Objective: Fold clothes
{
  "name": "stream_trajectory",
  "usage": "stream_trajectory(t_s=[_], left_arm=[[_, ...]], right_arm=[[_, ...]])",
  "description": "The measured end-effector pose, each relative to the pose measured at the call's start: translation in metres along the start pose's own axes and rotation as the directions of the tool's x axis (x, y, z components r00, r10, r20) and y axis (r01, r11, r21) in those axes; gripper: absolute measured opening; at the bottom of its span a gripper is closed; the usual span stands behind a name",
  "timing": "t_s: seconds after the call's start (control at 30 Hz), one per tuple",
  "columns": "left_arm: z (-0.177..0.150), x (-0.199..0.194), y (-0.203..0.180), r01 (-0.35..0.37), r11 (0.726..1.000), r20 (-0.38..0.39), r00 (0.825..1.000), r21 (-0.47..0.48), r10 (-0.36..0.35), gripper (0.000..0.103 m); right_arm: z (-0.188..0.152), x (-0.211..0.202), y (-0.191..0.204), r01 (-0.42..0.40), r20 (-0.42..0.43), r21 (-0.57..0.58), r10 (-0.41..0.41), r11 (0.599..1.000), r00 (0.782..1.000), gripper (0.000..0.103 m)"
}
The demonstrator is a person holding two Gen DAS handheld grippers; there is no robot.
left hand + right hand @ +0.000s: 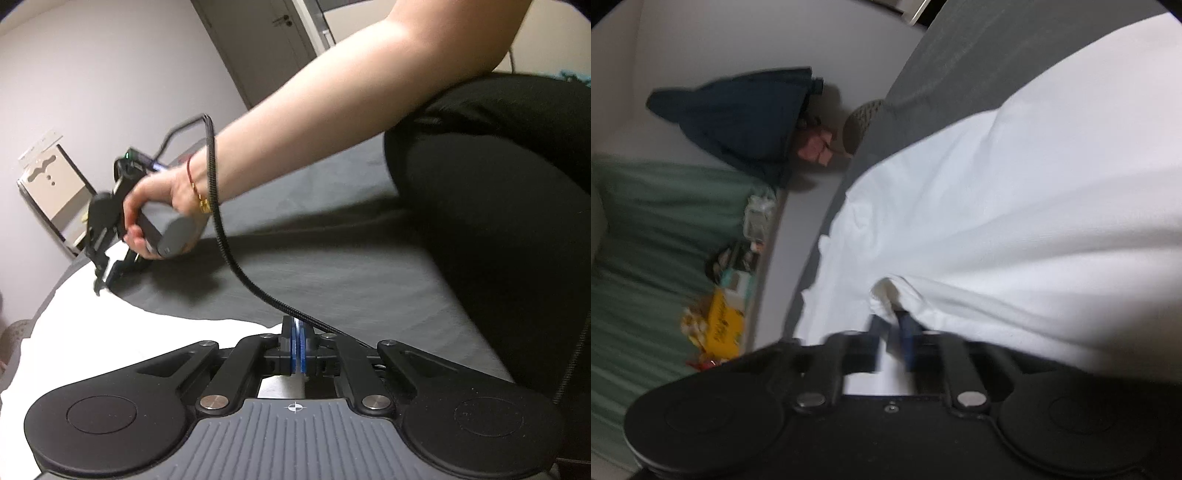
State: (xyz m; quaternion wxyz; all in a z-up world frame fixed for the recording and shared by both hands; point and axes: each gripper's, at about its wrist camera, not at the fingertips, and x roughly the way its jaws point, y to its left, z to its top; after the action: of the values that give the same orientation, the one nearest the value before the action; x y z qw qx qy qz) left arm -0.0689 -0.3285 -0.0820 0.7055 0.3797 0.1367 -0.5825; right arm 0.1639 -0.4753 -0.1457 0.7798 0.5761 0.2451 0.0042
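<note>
The left gripper [298,341] has its two blue-padded fingers pressed together, and nothing shows between the pads from its own camera; the white cloth lies below and ahead of them, so whether a thin edge is caught there cannot be told. A braided black cable [236,254] runs from beside those fingers up to the person's right wrist.

The right gripper [894,332] is blurred in its own view. A small gap shows between its fingers, with a fold of the white garment [1015,206] bunched right at the tips and draped over the right-hand side of the tool; it looks like a pinch on that fold, but the blur leaves it uncertain. Seen from the left wrist camera, the same tool [105,273] sits in the person's right hand [159,218] at the far edge of the white garment [155,343], its tips down at the fabric where the white meets the dark grey sheet [351,273].

The garment lies spread wide over the grey sheet on the bed, mostly flat with a few soft wrinkles and one raised ridge near the right gripper. No finished fold, stacked layer or tidy rectangle is visible in either view. Judged from that, the work is at an early stage: an edge is being taken up or positioned, and the folds themselves, along with any smoothing and setting aside, appear to remain.

Beyond the bed, the right camera shows a dark blue bag [738,114] on the floor and a yellow box [724,328] among clutter beside a green cover [657,236].
</note>
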Motion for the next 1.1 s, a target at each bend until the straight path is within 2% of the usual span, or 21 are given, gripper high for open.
stream_trajectory(t_s=[0.07, 0.17, 0.23, 0.3, 0.4, 0.47, 0.6, 0.63, 0.67, 0.73, 0.77, 0.8, 0.87, 0.9, 0.93, 0.97, 1.03, 1.07, 1.1], left_arm=[[-0.001, -0.006, 0.005, 0.019, 1.000, 0.019, 1.000, -0.024, -0.018, 0.001], [-0.001, -0.017, 0.009, 0.066, 0.997, 0.038, 0.997, -0.041, -0.064, 0.000], [-0.003, -0.009, 0.004, 0.083, 0.996, 0.009, 0.996, -0.011, -0.083, 0.000], [-0.004, -0.004, -0.003, 0.104, 0.994, -0.001, 0.995, -0.024, -0.104, 0.000], [-0.005, 0.004, -0.013, 0.134, 0.990, -0.014, 0.991, -0.045, -0.135, 0.001], [-0.003, 0.002, -0.020, 0.099, 0.993, -0.011, 0.995, -0.064, -0.100, 0.001], [-0.010, -0.015, -0.025, 0.060, 0.989, -0.016, 0.998, -0.131, -0.063, 0.002], [-0.013, -0.022, -0.021, 0.029, 0.990, -0.024, 0.999, -0.137, -0.033, 0.002], [-0.017, -0.029, -0.017, -0.002, 0.990, -0.033, 0.999, -0.142, -0.003, 0.002], [-0.026, -0.049, -0.005, -0.081, 0.982, -0.055, 0.996, -0.168, 0.072, 0.002], [-0.032, -0.062, 0.004, -0.128, 0.974, -0.070, 0.991, -0.189, 0.117, 0.002], [-0.041, -0.079, 0.017, -0.195, 0.953, -0.088, 0.980, -0.233, 0.179, 0.002], [-0.063, -0.110, 0.042, -0.317, 0.885, -0.130, 0.948, -0.342, 0.290, 0.002], [-0.074, -0.126, 0.055, -0.375, 0.840, -0.156, 0.927, -0.392, 0.341, 0.002], [-0.088, -0.144, 0.070, -0.426, 0.775, -0.184, 0.904, -0.467, 0.386, 0.002], [-0.101, -0.158, 0.079, -0.462, 0.726, -0.210, 0.885, -0.510, 0.416, 0.002], [-0.126, -0.184, 0.097, -0.526, 0.617, -0.265, 0.843, -0.584, 0.468, 0.002], [-0.139, -0.198, 0.107, -0.555, 0.558, -0.294, 0.820, -0.617, 0.490, 0.002], [-0.145, -0.202, 0.108, -0.574, 0.551, -0.319, 0.810, -0.606, 0.492, 0.002]], right_arm=[[0.002, -0.012, -0.004, -0.018, 0.024, 0.013, 0.018, 1.000, 1.000, 0.004], [0.004, -0.024, -0.001, 0.017, 0.044, 0.007, -0.017, 1.000, 0.999, 0.004], [0.004, -0.030, 0.002, 0.043, 0.044, -0.021, -0.042, 0.999, 0.998, 0.003], [0.004, -0.036, 0.007, 0.068, 0.045, -0.057, -0.066, 0.996, 0.997, 0.002], [0.007, -0.043, 0.012, 0.090, 0.038, -0.064, -0.088, 0.994, 0.995, 0.008], [0.011, -0.051, 0.016, 0.109, 0.042, -0.053, -0.107, 0.993, 0.993, 0.020], [0.015, -0.060, 0.033, 0.202, 0.061, -0.073, -0.197, 0.977, 0.978, 0.030], [0.013, -0.067, 0.043, 0.246, 0.094, -0.104, -0.236, 0.964, 0.967, 0.036], [0.010, -0.073, 0.054, 0.284, 0.130, -0.140, -0.267, 0.948, 0.955, 0.037], [-0.002, -0.087, 0.081, 0.311, 0.216, -0.264, -0.258, 0.913, 0.942, 0.037], [-0.012, -0.091, 0.094, 0.301, 0.237, -0.331, -0.230, 0.894, 0.944, 0.039], [-0.026, -0.094, 0.107, 0.278, 0.237, -0.408, -0.193, 0.870, 0.952, 0.041], [-0.057, -0.099, 0.133, 0.227, 0.223, -0.551, -0.121, 0.803, 0.967, 0.049], [-0.077, -0.099, 0.142, 0.190, 0.188, -0.613, -0.092, 0.767, 0.978, 0.049], [-0.098, -0.097, 0.149, 0.146, 0.138, -0.667, -0.071, 0.731, 0.988, 0.049], [-0.119, -0.094, 0.155, 0.102, 0.085, -0.711, -0.058, 0.696, 0.995, 0.049], [-0.154, -0.084, 0.167, 0.030, -0.024, -0.756, -0.073, 0.654, 0.997, 0.049], [-0.167, -0.080, 0.173, 0.008, -0.057, -0.762, -0.080, 0.647, 0.995, 0.049], [-0.180, -0.076, 0.179, -0.014, -0.091, -0.768, -0.088, 0.640, 0.992, 0.049]])
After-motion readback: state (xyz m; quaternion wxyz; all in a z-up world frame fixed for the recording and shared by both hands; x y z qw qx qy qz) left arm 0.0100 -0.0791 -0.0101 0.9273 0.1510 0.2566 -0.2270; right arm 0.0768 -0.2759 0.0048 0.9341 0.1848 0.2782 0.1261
